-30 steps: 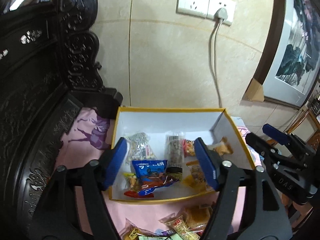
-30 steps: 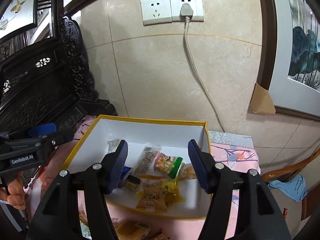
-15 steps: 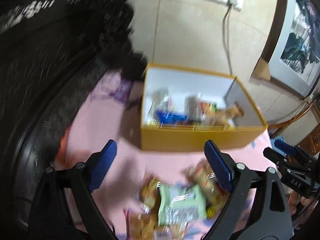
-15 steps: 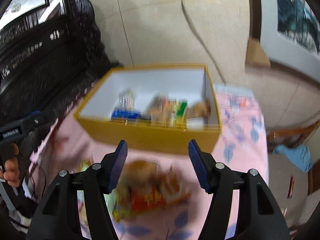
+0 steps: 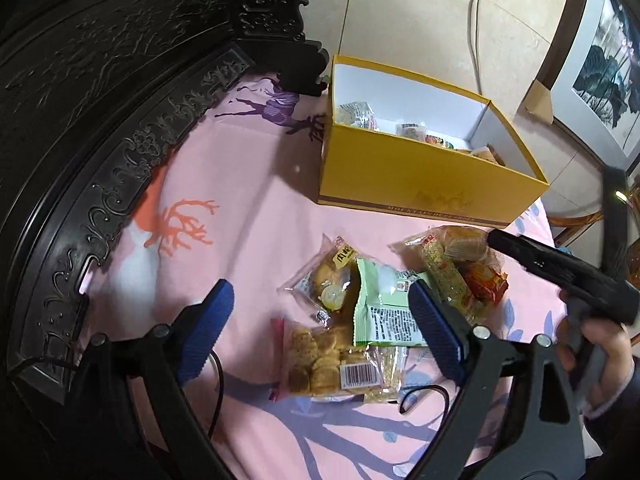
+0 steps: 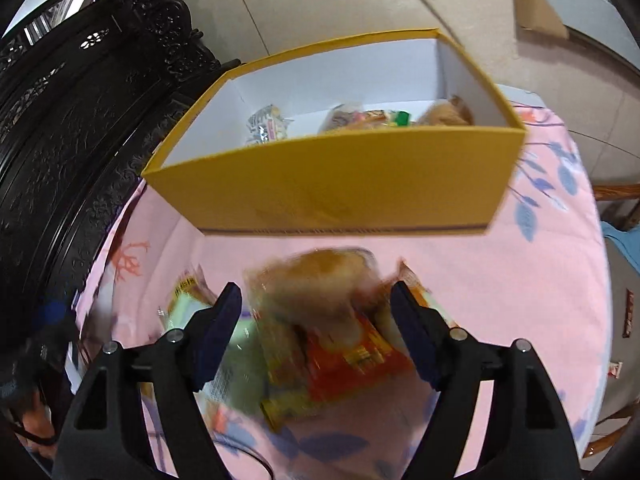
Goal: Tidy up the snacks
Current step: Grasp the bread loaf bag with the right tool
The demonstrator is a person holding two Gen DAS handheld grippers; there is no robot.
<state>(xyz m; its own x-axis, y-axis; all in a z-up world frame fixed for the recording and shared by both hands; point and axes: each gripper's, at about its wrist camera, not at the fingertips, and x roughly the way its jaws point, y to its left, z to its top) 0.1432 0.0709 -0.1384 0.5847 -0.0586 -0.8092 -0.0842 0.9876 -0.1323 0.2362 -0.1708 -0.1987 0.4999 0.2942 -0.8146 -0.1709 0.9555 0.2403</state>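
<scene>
Where snacks [image 5: 360, 320] lie, pink cloth [image 5: 240, 184].

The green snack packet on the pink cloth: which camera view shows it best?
The left wrist view shows it best: the green snack packet lies sharp and readable, its printed side up, partly behind one blue finger pad. In the right wrist view, it is only a blurred green patch low on the left.

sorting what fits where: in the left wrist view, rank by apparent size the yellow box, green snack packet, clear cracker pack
1. yellow box, clearly largest though farthest
2./3. clear cracker pack and green snack packet: look alike, overlapping, unranked
</scene>
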